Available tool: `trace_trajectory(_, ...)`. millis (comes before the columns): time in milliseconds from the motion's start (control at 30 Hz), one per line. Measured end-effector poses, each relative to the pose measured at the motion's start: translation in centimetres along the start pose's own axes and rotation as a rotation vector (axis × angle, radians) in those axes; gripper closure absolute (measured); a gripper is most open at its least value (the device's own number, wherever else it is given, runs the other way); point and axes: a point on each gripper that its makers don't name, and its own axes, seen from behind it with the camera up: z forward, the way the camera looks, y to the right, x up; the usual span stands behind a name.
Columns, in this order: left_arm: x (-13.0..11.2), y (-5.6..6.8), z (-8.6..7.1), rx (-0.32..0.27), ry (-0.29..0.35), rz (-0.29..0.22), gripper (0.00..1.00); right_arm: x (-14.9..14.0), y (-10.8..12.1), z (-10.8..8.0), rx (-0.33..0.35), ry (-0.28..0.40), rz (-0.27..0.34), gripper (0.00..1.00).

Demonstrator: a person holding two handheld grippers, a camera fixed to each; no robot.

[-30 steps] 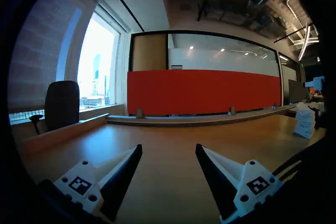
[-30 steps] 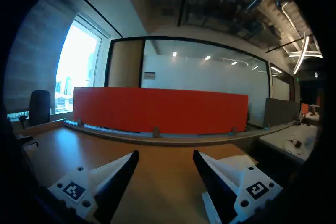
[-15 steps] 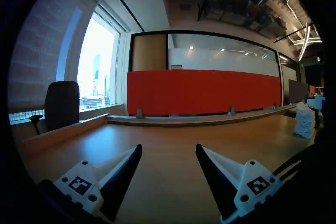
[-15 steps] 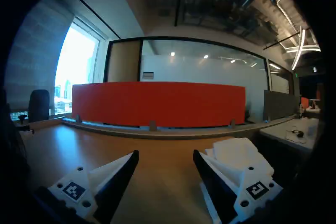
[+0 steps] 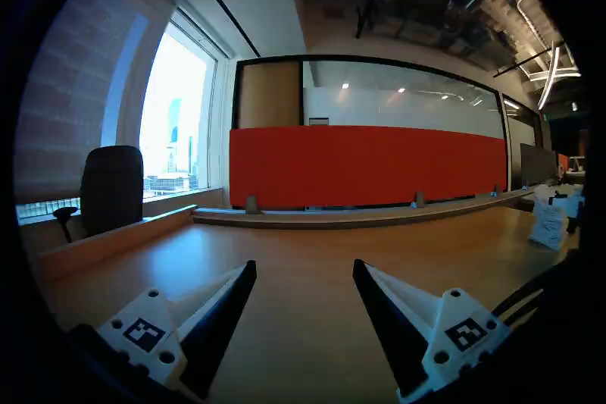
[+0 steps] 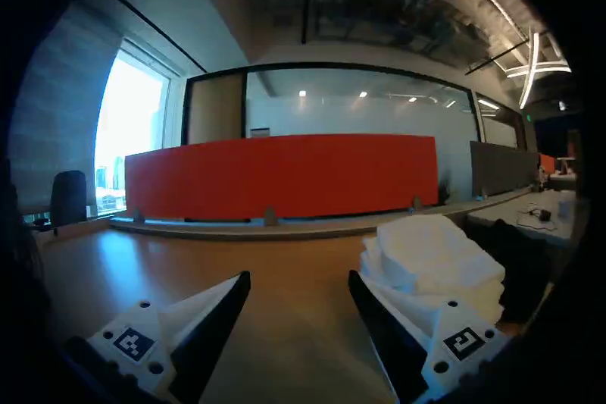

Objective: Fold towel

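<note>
A stack of folded white towels [image 6: 433, 260] lies on the wooden table [image 6: 151, 264] in the right gripper view, just right of and beyond my right finger. My right gripper [image 6: 298, 277] hangs open low over the table with nothing between its fingers. In the left gripper view the same towel stack [image 5: 547, 227] appears small at the far right of the table [image 5: 424, 241]. My left gripper [image 5: 303, 267] is open and empty above bare wood, well away from the stack.
A long red divider panel [image 5: 363, 165] runs along the table's far edge, also seen as the red panel [image 6: 280, 176]. A black office chair [image 5: 111, 188] stands at the left by the window. Another desk [image 6: 541, 222] with cables sits to the right.
The right gripper has swung right and closer to the towel stack, which now looms beside its right finger. The left gripper has stayed still; something bluish moves by the stack's top.
</note>
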Motion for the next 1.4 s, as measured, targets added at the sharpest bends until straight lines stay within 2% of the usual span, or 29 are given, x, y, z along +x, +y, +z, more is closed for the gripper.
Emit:
trace_trajectory(200,0.1,0.0,0.0,0.0,0.0,0.0,0.05,-0.2,-0.2,-0.1,0.005,0.006,0.01,0.01)
trace_trajectory(900,0.1,0.0,0.0,0.0,0.0,0.0,0.05,-0.6,-1.5,-0.3,0.013,0.014,-0.052,0.0)
trace_trajectory(1400,0.1,0.0,-0.1,0.0,0.0,0.0,0.05,-0.5,-1.6,-0.2,0.01,0.014,-0.052,0.0)
